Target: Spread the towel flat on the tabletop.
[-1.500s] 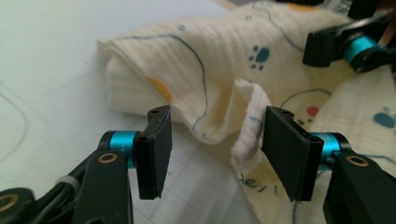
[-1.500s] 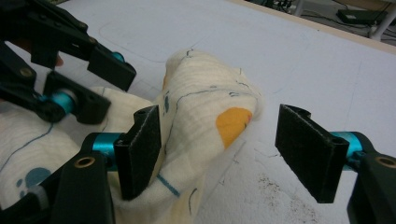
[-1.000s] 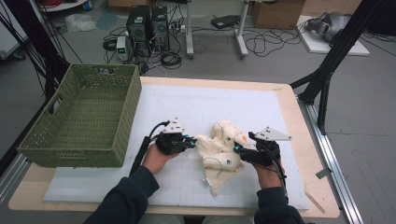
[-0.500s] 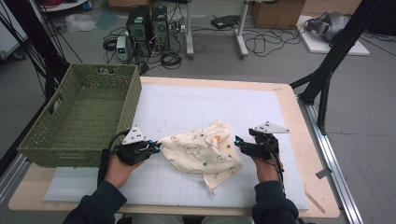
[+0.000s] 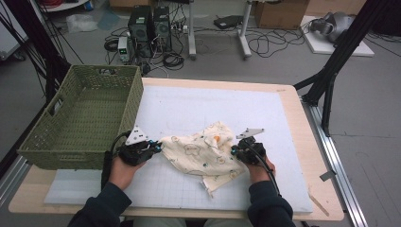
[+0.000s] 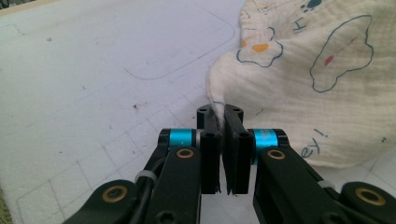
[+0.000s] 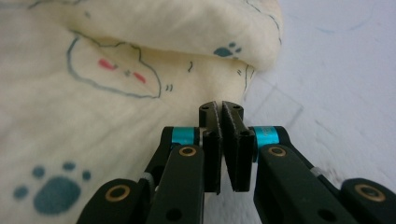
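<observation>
Counter (image 5: 293,118) with white gridded mat (image 5: 189,109). Green woven basket (image 5: 80,123) on its left end. Cream printed cloth (image 5: 203,153) lies mid-mat, paw and cloud motifs, no legible writing. Left gripper (image 5: 156,147) clamped on cloth's left corner. Right gripper (image 5: 234,151) jaws together at cloth's right edge; cannot tell if pinching fabric.
</observation>
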Motion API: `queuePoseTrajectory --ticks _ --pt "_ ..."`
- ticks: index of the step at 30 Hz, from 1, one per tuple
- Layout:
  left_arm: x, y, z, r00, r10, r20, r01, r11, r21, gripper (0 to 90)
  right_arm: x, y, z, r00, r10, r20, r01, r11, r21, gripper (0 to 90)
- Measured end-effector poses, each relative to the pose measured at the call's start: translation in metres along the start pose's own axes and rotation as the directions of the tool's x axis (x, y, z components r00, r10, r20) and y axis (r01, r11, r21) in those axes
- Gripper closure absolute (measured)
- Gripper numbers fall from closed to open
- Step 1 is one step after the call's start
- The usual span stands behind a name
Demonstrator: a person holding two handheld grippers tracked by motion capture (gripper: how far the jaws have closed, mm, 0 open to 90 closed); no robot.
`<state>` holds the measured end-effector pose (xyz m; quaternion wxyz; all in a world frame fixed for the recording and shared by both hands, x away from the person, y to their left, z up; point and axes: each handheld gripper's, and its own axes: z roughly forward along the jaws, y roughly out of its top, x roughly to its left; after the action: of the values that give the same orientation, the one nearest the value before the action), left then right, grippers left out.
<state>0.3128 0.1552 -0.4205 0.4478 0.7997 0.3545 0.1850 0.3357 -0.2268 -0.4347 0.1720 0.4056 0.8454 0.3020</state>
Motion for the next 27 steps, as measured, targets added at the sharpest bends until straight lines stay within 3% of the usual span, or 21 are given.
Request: queuePoseTrajectory --ticks 6,10,16,18,22,25,27 --pt "0.001 0.000 0.007 0.9997 -0.023 -0.002 0.023 0.9997 0.004 85.3 -0.008 -0.023 -0.025 0.9982 -0.014 0.059 0.011 0.999 0.052 86.9" --pt "0.001 0.001 0.014 0.9992 -0.037 -0.015 0.037 0.9993 0.007 85.3 -0.013 -0.047 -0.046 0.9965 0.006 0.083 -0.012 0.998 0.066 87.0" --pt "0.002 -0.001 0.020 0.9986 -0.048 -0.023 0.048 0.9986 0.024 85.3 -0.005 -0.067 -0.072 0.9957 0.012 0.091 -0.022 0.994 0.108 84.9" --pt "0.002 -0.001 0.021 0.9987 -0.046 -0.020 0.047 0.9984 0.030 85.2 -0.004 -0.065 -0.078 0.9941 0.008 0.108 -0.017 0.996 0.086 76.7" --pt "0.000 -0.001 0.022 0.9993 -0.034 -0.013 0.035 0.9988 0.036 85.0 -0.012 -0.039 -0.081 0.9912 0.039 0.126 -0.032 0.998 -0.057 56.8" --pt "0.000 -0.002 0.021 0.9994 -0.033 -0.009 0.034 0.9988 0.036 84.5 -0.016 -0.013 -0.066 0.9930 0.016 0.117 -0.003 0.994 -0.105 48.8" --pt "0.001 -0.002 0.019 0.9993 -0.038 -0.005 0.038 0.9989 0.028 84.2 -0.018 0.005 -0.050 0.9971 0.010 0.076 0.000 0.991 -0.132 47.0"
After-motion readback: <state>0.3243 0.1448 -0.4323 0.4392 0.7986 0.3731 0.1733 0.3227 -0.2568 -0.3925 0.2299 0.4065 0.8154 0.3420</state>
